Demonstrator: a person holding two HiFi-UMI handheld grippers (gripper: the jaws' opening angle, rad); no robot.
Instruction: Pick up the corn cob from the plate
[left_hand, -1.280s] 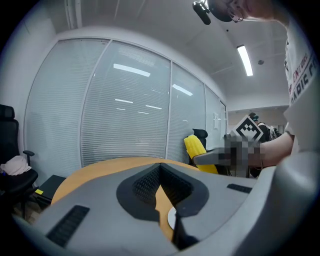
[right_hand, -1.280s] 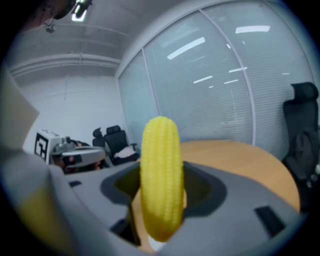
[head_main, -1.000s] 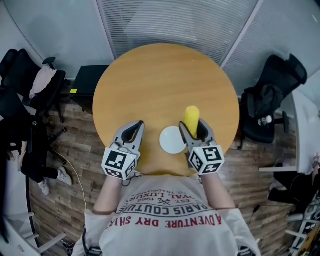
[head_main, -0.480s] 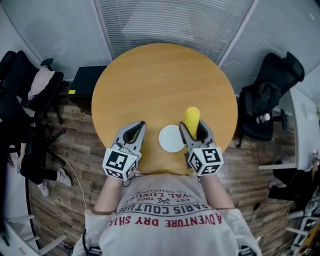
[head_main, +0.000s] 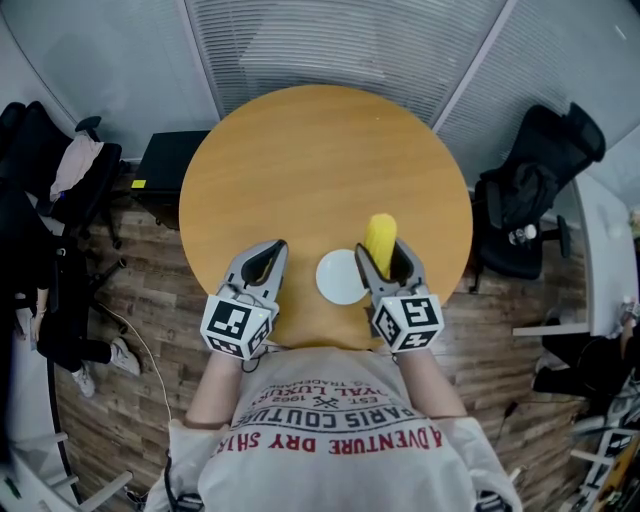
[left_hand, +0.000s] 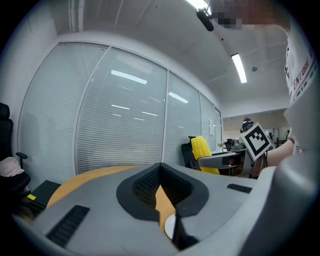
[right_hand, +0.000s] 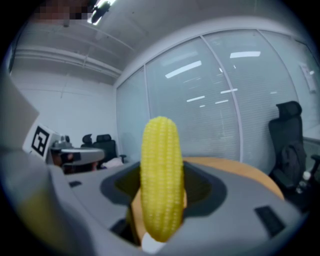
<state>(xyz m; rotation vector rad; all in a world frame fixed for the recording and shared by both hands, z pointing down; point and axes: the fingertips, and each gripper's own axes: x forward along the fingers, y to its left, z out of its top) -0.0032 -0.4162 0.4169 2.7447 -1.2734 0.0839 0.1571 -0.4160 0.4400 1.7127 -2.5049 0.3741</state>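
Observation:
The yellow corn cob (head_main: 380, 236) stands between the jaws of my right gripper (head_main: 385, 252), which is shut on it just right of the white plate (head_main: 340, 278). In the right gripper view the corn cob (right_hand: 161, 185) rises upright from the right gripper (right_hand: 161, 172). The plate is bare and lies near the front edge of the round wooden table (head_main: 320, 160). My left gripper (head_main: 270, 254) hovers left of the plate, shut on nothing. In the left gripper view its jaws (left_hand: 161, 167) meet at the tips, and the corn cob (left_hand: 204, 150) shows off to the right.
Black office chairs stand left (head_main: 40, 150) and right (head_main: 540, 190) of the table. A dark box (head_main: 165, 160) sits on the wooden floor at the table's left. Blinds and glass walls run behind the table.
Hardly anything differs. The whole scene has slid a few pixels left in the head view, and the right gripper keeps the corn cob beside the plate.

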